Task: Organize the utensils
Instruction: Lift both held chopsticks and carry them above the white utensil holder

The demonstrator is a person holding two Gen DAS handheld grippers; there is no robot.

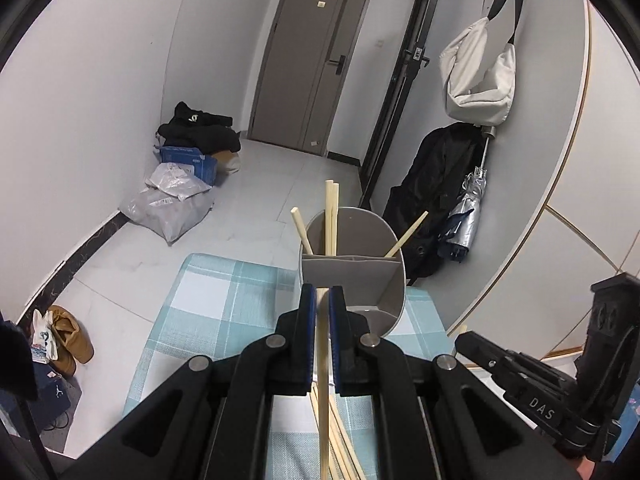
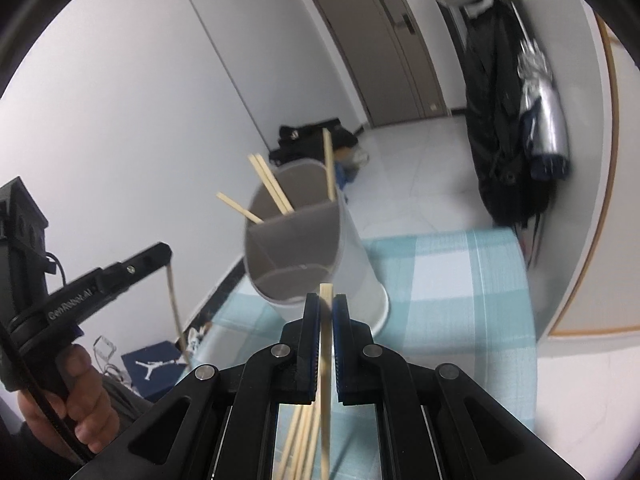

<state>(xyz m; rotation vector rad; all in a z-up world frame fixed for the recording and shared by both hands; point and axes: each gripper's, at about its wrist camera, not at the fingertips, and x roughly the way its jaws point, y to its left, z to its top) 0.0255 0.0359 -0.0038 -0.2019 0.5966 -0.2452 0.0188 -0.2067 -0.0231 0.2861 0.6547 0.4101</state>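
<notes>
Chopsticks, light, stiff, slippery wood: left gripper (image 1: 322,295) and right gripper (image 2: 326,303) each clamp one chopstick near its top end, just short of the divided holder (image 1: 352,264), loose ones below on the checked mat (image 1: 224,304).

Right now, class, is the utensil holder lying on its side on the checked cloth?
No. The utensil holder stands upright on the checked cloth, with chopsticks sticking up out of it.

Both handheld tools were matte black plastic with silver round pivot screws on their linkage arms. The left gripper (image 1: 323,300) and right gripper (image 2: 327,308) carried blue finger pads. White lettering ran along each tool's side; a thin black cable trailed past the left hand (image 2: 76,396).
</notes>
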